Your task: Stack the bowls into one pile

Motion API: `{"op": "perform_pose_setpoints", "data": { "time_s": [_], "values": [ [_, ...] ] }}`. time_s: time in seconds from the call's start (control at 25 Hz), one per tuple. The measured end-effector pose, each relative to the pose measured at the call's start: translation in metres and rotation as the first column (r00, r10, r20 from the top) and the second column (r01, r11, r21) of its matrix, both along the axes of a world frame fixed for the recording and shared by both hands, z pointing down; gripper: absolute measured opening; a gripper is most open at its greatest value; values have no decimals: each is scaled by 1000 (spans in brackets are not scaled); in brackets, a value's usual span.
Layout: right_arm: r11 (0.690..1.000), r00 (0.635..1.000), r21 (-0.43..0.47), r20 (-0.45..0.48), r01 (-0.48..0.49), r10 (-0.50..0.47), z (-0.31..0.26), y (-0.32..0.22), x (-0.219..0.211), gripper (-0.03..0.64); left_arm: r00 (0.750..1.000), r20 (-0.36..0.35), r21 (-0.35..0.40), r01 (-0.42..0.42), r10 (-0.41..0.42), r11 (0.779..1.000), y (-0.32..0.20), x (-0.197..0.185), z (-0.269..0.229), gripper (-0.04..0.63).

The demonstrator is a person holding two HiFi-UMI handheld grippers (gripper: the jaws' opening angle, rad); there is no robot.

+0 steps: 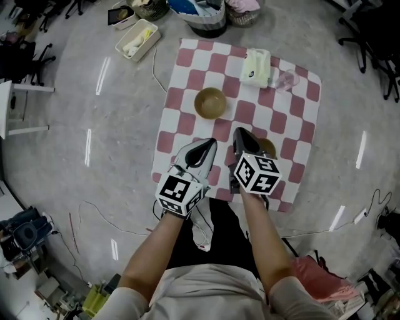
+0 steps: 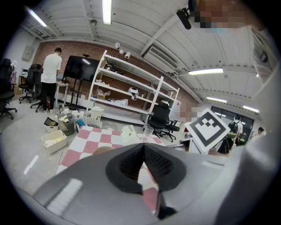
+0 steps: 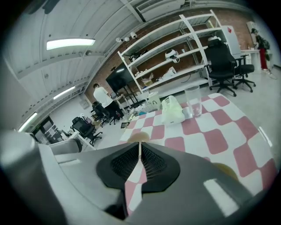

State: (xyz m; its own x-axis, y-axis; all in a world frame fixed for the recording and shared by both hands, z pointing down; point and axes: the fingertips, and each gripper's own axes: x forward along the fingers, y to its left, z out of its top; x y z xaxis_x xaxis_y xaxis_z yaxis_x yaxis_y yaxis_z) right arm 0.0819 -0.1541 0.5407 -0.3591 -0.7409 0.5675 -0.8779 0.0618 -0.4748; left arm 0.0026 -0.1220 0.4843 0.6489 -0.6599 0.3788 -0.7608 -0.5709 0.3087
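A brown bowl (image 1: 210,103) sits upright on the red-and-white checkered cloth (image 1: 294,134), ahead of both grippers. A second brown bowl (image 1: 268,147) lies just right of my right gripper (image 1: 240,132), partly hidden under it. My left gripper (image 1: 209,144) hovers over the cloth's near part, beside the right one. Both are shut with nothing between the jaws. In the left gripper view the shut jaws (image 2: 143,148) point toward the far bowl (image 2: 102,150). In the right gripper view the shut jaws (image 3: 139,148) sit below the far bowl (image 3: 139,136), with the near bowl (image 3: 226,170) at lower right.
A white bag (image 1: 256,67) and a clear cup (image 1: 286,80) stand at the cloth's far edge. A white bin (image 1: 137,39) and baskets (image 1: 206,17) lie on the floor beyond. A cable (image 1: 156,70) trails left of the cloth. A person (image 2: 50,77) stands by distant desks and shelves.
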Motion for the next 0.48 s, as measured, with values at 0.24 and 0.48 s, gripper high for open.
{"op": "perform_pose_setpoints", "data": {
  "time_s": [0.24, 0.48],
  "values": [
    [998, 998, -70, 68, 5, 0, 34, -21, -22, 23, 1000, 1, -19, 23, -23, 1000, -11, -7, 15, 6],
    [991, 992, -134, 126, -14, 31, 61, -35, -33, 25, 999, 1, -30, 39, -39, 999, -11, -11, 25, 6]
  ]
}}
